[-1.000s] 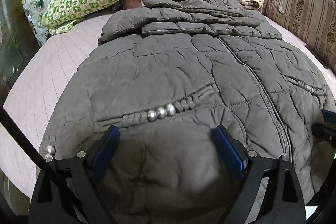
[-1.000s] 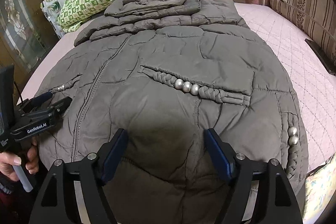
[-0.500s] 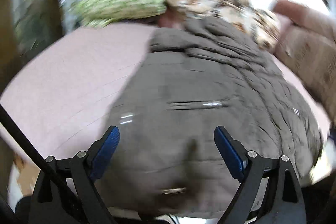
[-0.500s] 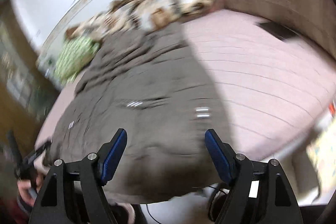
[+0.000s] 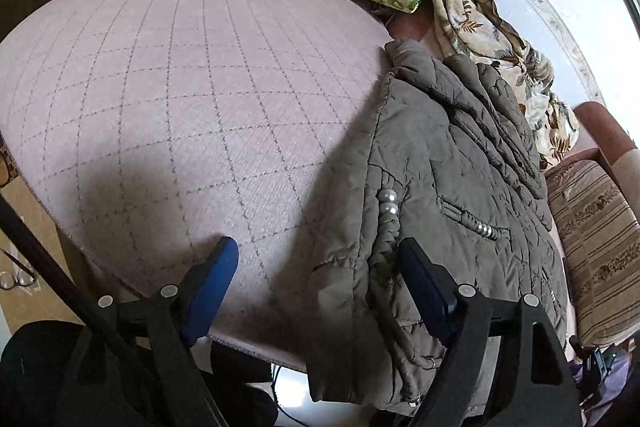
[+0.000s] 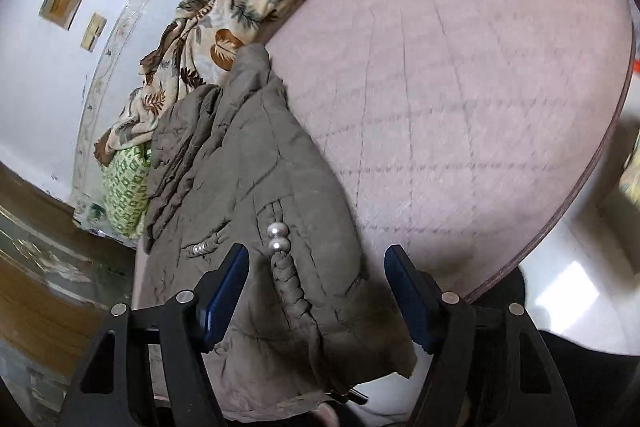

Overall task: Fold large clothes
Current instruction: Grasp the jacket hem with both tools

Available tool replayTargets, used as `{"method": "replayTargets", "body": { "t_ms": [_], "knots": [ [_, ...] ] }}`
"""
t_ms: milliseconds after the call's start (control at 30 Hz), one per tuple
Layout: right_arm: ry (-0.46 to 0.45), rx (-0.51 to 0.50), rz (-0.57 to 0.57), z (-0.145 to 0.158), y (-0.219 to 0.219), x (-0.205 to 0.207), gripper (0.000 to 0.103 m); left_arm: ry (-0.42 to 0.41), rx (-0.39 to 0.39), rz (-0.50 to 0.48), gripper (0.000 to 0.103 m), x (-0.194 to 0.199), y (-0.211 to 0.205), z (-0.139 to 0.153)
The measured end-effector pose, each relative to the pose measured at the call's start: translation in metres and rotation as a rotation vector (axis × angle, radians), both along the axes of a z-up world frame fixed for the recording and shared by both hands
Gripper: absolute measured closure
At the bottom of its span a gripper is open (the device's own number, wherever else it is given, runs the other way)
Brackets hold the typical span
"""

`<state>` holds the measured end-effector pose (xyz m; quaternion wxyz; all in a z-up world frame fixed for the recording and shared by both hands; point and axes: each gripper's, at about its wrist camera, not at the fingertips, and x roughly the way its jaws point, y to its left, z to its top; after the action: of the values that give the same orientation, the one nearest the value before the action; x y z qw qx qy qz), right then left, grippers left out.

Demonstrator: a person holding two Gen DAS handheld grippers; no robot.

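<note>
Evidently the grab for the first fold is under way: the padded jacket (image 5: 448, 163) lies flat on the pink bed (image 5: 168, 99), and each side hem sits between closing jaws, left hand-held gripper (image 5: 320, 283) and right hand-held gripper (image 6: 316, 291), neither yet pinching. Next, both must clamp firmly before lifting.

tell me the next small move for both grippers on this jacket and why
Probably ease each gripper forward and finish closing on a hem corner. The grey jacket lies flat on the pink bed cover, its hem at the near edge. The left gripper and right gripper straddle opposite bottom corners, jaws closing but the pads not yet pressing the fabric.
</note>
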<state>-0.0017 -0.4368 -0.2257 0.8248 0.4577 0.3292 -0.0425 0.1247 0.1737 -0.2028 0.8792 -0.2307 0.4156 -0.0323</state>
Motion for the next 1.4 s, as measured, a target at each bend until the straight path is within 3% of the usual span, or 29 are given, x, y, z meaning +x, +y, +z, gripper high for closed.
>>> {"method": "replayTargets", "body": {
  "t_ms": [233,433,500,567,667,800,967,1000,1067,1100,1167,1200,1267,1400],
  "knots": [
    [0.034,-0.063,0.11,-0.001,0.022,0.009,0.027,0.014,0.016,-0.045,0.022,-0.009,-0.015,-0.004],
    [0.043,-0.011,0.188,-0.01,0.036,0.005,0.028,0.018,0.02,-0.125,0.022,-0.025,-0.039,-0.009],
    [0.009,0.01,0.228,-0.008,0.043,0.004,0.03,0.004,0.04,-0.153,0.026,-0.028,-0.048,-0.008],
    [-0.08,-0.009,0.258,0.005,0.05,-0.001,0.036,-0.026,0.082,-0.17,0.027,-0.031,-0.057,-0.004],
    [-0.171,-0.047,0.245,0.02,0.051,-0.008,0.037,-0.038,0.113,-0.176,0.028,-0.03,-0.063,-0.003],
    [0.003,-0.035,0.211,-0.012,0.046,0.002,0.037,-0.036,0.12,-0.169,0.028,-0.028,-0.065,-0.004],
    [-0.008,0.008,0.208,-0.016,0.045,0.007,0.035,-0.038,0.144,-0.161,0.028,-0.026,-0.069,-0.006],
    [-0.056,0.014,0.24,-0.01,0.049,0.007,0.035,-0.042,0.162,-0.16,0.028,-0.027,-0.071,-0.006],
    [-0.132,-0.06,0.273,0.009,0.06,0.006,0.044,-0.063,0.183,-0.162,0.028,-0.028,-0.075,-0.003],
    [-0.147,-0.164,0.293,0.021,0.07,0.006,0.047,-0.069,0.19,-0.161,0.028,-0.028,-0.076,-0.002],
    [-0.105,-0.257,0.308,0.022,0.081,0.012,0.055,-0.075,0.218,-0.153,0.031,-0.027,-0.079,-0.002],
    [-0.038,-0.291,0.313,0.013,0.085,0.019,0.058,-0.075,0.228,-0.152,0.033,-0.026,-0.081,-0.003],
    [0.018,-0.301,0.313,0.003,0.084,0.025,0.062,-0.08,0.257,-0.152,0.035,-0.025,-0.085,-0.003],
    [0.019,-0.304,0.306,-0.002,0.081,0.025,0.061,-0.082,0.334,-0.154,0.035,-0.026,-0.094,-0.006]
  ]
}}
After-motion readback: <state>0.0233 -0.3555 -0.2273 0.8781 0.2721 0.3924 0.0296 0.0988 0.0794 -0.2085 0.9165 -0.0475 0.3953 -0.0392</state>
